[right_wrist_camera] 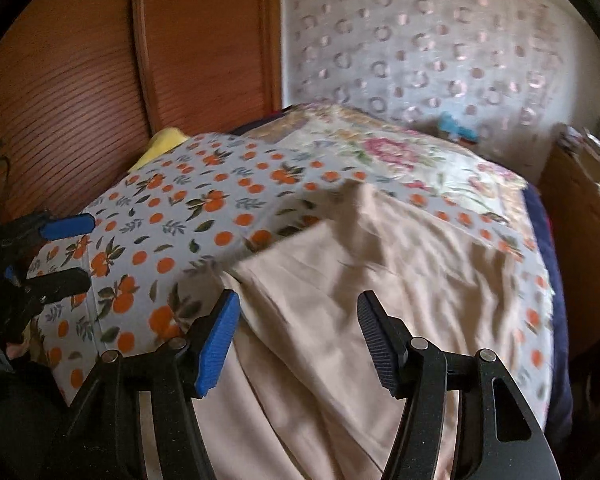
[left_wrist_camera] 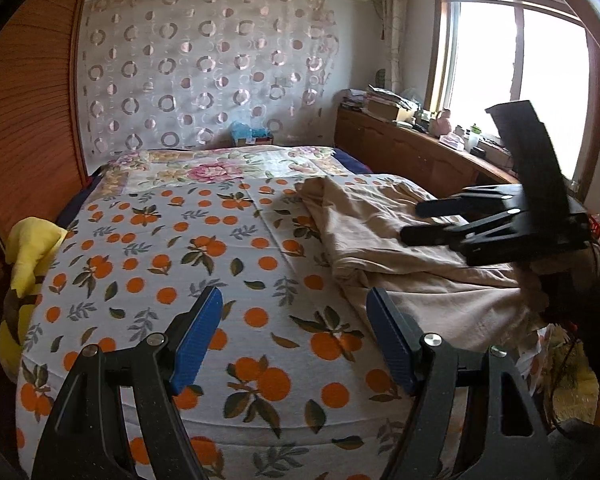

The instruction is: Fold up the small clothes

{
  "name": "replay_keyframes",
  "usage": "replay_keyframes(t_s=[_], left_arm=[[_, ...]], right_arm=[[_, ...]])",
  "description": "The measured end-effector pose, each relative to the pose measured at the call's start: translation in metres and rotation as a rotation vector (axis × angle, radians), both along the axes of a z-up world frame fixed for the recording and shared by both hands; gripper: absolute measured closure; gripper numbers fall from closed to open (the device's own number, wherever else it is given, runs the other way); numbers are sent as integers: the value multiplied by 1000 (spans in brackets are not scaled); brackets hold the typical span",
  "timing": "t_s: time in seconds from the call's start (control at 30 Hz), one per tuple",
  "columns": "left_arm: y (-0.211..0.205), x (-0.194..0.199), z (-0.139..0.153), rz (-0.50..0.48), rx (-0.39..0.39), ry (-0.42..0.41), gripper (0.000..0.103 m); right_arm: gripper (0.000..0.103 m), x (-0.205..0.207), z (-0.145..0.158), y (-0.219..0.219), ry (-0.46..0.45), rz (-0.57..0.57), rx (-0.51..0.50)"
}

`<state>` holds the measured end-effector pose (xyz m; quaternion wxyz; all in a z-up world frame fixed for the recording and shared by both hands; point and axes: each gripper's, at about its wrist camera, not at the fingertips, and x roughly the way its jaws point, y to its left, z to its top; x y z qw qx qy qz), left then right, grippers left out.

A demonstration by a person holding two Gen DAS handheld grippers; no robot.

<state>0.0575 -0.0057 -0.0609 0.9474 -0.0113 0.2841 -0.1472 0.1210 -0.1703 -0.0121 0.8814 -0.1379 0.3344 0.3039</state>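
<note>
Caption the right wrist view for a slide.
Open right hand-held gripper above crumpled beige cotton garment on orange-print quilted bedspread.

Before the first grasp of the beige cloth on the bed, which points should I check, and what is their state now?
1. Left gripper open, holding nothing: ok.
2. Right gripper open, holding nothing: ok.
3. Beige cloth lies on the bedcover, in front of the right gripper: ok.
4. Cloth spread flat: not ok, it is wrinkled and bunched.
5. Cloth edges and corners all in view: cannot tell, the near part is hidden.
6. Left gripper over the cloth: not ok, it is over bare bedcover.

Home bedroom: bed (left_wrist_camera: 228, 264), curtained window (left_wrist_camera: 520, 80).
</note>
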Motion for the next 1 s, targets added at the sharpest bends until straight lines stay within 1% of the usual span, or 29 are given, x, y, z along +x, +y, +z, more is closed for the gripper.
replay_keyframes(t_s=[0.2, 0.3, 0.4, 0.5, 0.53, 0.57, 0.6, 0.63, 0.67, 0.7, 0.73, 0.8, 0.93, 1.0], left_arm=[[9, 0, -2, 18, -5, 4, 28], [9, 0, -4, 18, -7, 8, 28], [9, 1, -6, 14, -9, 13, 28], [6, 1, -7, 7, -7, 16, 28], [5, 0, -8, 4, -6, 17, 28], [4, 1, -8, 2, -5, 19, 28], [4, 1, -9, 0, -4, 20, 28], [3, 1, -9, -2, -4, 20, 28], [2, 0, -9, -3, -4, 20, 28], [2, 0, -9, -4, -3, 21, 28], [1, 0, -9, -6, -2, 22, 28], [1, 0, -9, -8, 0, 23, 28], [-2, 1, -10, -14, 0, 26, 28], [-3, 1, -10, -17, 1, 26, 28]], right_arm=[[40, 26, -27, 44, 79, 83, -52], [40, 28, -36, 60, 96, 117, -93], [40, 34, -44, 70, 93, 121, -145], [40, 42, -50, 70, 107, 109, -141], [44, 44, -51, 69, 112, 107, -130], [51, 47, -51, 67, 120, 101, -117], [55, 50, -51, 64, 126, 90, -104], [66, 52, -50, 62, 132, 83, -89], [86, 55, -49, 60, 138, 82, -75], [94, 57, -48, 58, 125, 75, -73], [94, 56, -45, 58, 108, 71, -76], [95, 57, -38, 52, 107, 81, -38], [95, 65, -5, 28, 17, 42, 20], [95, 74, 5, 17, -30, 8, -33]])
